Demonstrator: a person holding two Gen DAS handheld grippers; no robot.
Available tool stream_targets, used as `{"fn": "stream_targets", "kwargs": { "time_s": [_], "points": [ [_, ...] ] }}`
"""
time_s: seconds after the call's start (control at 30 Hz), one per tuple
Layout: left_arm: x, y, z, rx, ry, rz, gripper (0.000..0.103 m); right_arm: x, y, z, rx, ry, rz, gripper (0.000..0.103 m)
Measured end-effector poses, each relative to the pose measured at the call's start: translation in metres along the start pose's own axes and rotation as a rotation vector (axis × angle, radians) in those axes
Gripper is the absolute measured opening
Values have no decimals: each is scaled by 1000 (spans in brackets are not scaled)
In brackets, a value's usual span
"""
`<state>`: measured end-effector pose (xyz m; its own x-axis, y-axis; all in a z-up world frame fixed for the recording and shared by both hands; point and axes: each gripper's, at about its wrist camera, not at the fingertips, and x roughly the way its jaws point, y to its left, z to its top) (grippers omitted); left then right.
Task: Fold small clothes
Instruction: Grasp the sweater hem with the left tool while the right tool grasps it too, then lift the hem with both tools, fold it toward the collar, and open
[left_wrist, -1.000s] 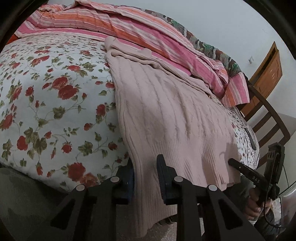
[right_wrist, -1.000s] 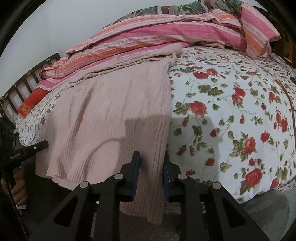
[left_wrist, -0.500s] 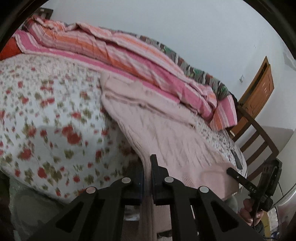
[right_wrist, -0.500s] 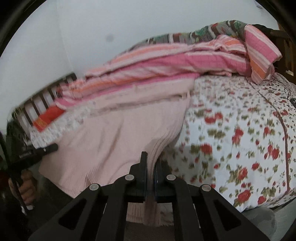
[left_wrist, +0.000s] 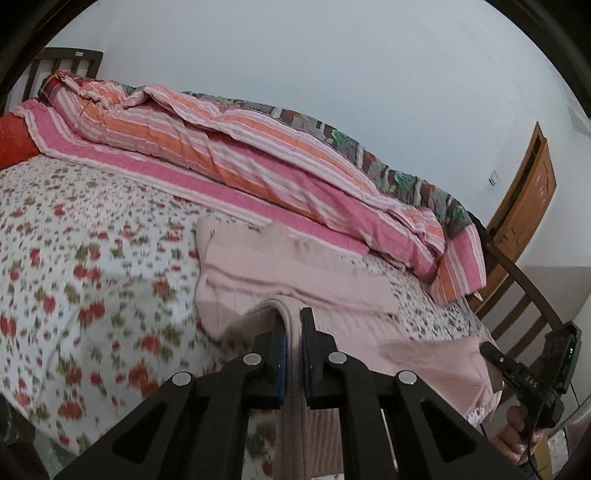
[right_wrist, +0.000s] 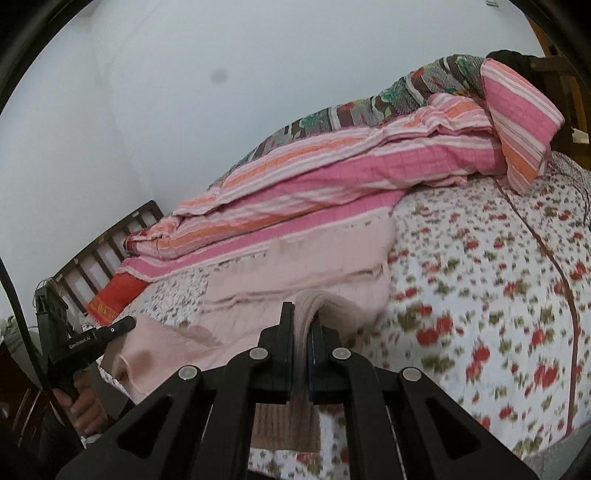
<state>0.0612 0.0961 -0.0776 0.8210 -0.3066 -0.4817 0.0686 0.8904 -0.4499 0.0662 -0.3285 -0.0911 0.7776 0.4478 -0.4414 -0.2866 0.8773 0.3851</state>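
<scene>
- I'm working over a bed with a floral rose-print sheet; a bare pale wall stands behind it, and a pink-and-orange striped quilt is heaped along the far side.
- The pink knit sweater lies across the sheet near the bed's front edge, its far part flat, its near hem raised off the bed.
- My left gripper is closed on one side of the hem, the knit pinched in a thick ridge between the pads.
- My right gripper is closed on the hem's other side, several layers of ribbing bunched between its fingers.
- I judge the sweater soft, limp and fairly light: it sags between the two grips and drapes below them.
- The cable-and-rib texture looks grippy rather than slippery, though stretchy, so pulling the corners apart could distort it.
- Holding the two hem corners seems the right place; it should keep the edge straight for folding toward the collar.
- The folded sleeve forms a flat band across the chest.
</scene>
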Motion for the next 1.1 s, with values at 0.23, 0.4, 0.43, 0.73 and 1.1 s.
{"fn": "stream_targets", "kwargs": {
  "time_s": [0.23,0.4,0.43,0.73,1.1],
  "points": [
    [30,9,28,-7,-7,26,7,26,-5,31,2,-14,-16,5],
    [55,15,43,-18,0,32,7,50,-13,52,41,-15,8,5],
    [59,15,45,-18,1,33,7,55,-13,55,44,-16,9,5],
    [116,28,73,-38,30,66,7,119,-16,90,36,3,3,5],
    [210,59,101,-167,149,48,13,229,-57,109,178,149,-15,17]
  ]
}}
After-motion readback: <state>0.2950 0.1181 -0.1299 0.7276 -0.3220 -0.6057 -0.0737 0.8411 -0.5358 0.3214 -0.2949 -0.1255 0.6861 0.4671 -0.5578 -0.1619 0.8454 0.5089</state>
